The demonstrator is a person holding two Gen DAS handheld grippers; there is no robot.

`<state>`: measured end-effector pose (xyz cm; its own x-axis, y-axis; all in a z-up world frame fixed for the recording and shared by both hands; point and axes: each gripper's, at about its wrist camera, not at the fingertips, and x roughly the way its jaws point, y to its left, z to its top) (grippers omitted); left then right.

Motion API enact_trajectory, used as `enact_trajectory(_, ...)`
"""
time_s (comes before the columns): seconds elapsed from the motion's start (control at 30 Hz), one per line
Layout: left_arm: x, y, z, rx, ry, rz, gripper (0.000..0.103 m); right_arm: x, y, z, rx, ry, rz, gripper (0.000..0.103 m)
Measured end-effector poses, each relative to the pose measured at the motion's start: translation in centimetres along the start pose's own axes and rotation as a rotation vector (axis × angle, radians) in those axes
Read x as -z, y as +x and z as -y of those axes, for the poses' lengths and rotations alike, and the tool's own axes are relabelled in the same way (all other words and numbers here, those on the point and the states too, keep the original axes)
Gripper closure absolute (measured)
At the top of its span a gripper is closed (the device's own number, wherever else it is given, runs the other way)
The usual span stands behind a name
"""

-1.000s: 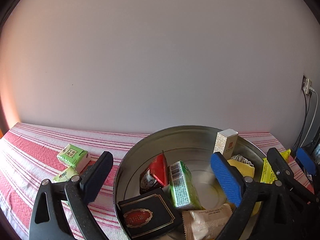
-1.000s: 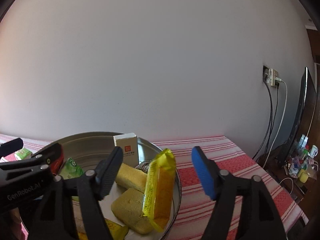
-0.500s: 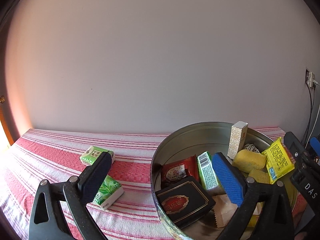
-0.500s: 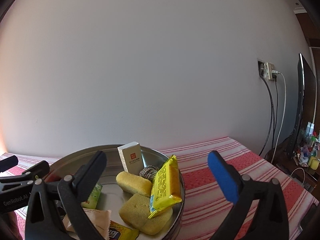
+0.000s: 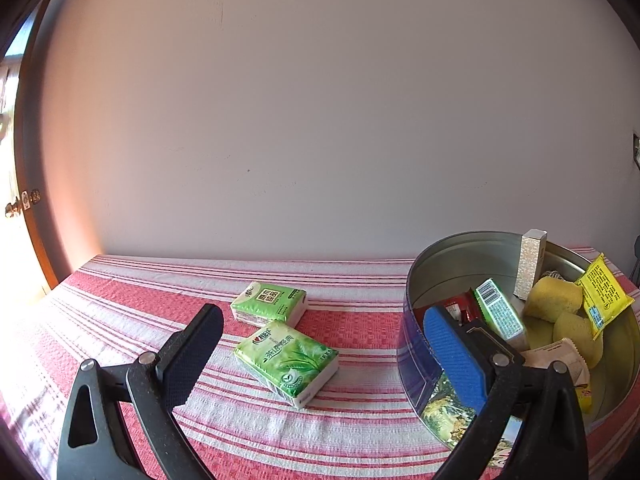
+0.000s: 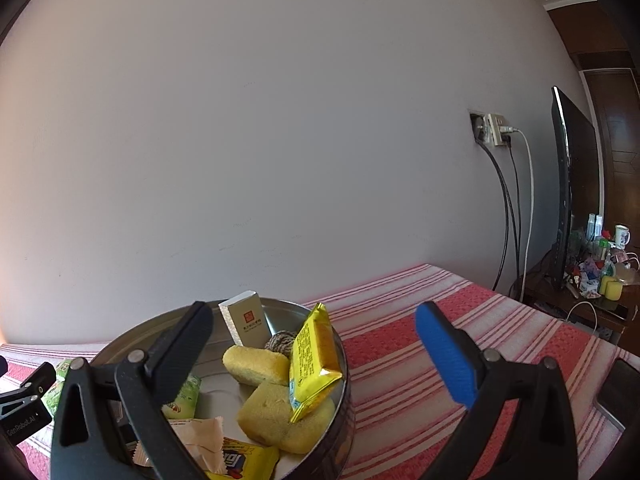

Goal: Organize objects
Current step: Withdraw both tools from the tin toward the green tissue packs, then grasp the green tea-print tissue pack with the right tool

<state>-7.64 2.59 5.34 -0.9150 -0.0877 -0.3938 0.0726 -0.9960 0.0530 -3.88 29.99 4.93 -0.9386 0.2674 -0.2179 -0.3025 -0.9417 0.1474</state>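
On the striped worktop point(image 5: 360, 320), 2 green tissue packs point(image 5: 286, 354) lie between the left gripper's point(image 5: 320, 354) spread jaws; the right gripper's point(image 6: 316, 354) jaws are spread over the tin point(image 6: 344, 384).

Both tongs point(image 5: 320, 344) point(image 6: 316, 344) are speckled black plastic, silver screws at pivots, one pad black, one blue; white lettering, seemingly "GenRobot.AI".

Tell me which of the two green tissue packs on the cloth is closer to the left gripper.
The tea-leaf tissue pack, lying between the open left gripper's fingers. The grid-logo tissue pack lies behind it, nearer the wall.

Red-striped cloth point(image 5: 360, 320) — green tissue packs point(image 5: 286, 360)
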Motion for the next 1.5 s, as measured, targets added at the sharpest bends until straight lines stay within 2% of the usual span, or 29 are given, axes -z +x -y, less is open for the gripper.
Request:
enact_trajectory(0.13, 0.1, 0.1, -1.3, -0.002, -0.011, -0.025, 0.001, 0.4, -1.2, -0.5, 0.025, 0.016, -0.003, 0.0)
enact_trajectory(0.27, 0.4, -0.5, -3.2, 0.018, -0.015, -0.053, 0.001, 0.8, -2.9, -1.8, 0.008, 0.013, 0.002, 0.0)
enact_trajectory(0.57, 1.6, 0.1, -8.9, -0.006, -0.025, -0.123, 0.001, 2.5, -5.7, -7.7, -0.111, -0.06, -0.039, 0.0)
enact_trajectory(0.83, 2.2, 1.5, -14.9, -0.083, -0.049, -0.192, 0.001, 4.6, -5.7, -15.3, -0.262, -0.181, -0.127, 0.003)
enact_trajectory(1.07, 2.7, 3.1, -19.6, -0.135, -0.079, -0.249, 0.001, 6.2, -4.6, -22.0, -0.401, -0.313, -0.218, 0.006)
enact_trajectory(1.27, 2.9, 4.0, -22.7, -0.184, -0.112, -0.285, 0.001, 7.6, -1.2, -26.7, -0.489, -0.45, -0.335, 0.006)
enact_trajectory(1.5, 3.0, 4.3, -23.8, -0.222, -0.114, -0.301, 0.001, 9.3, 5.3, -30.2, -0.489, -0.597, -0.518, 0.008)
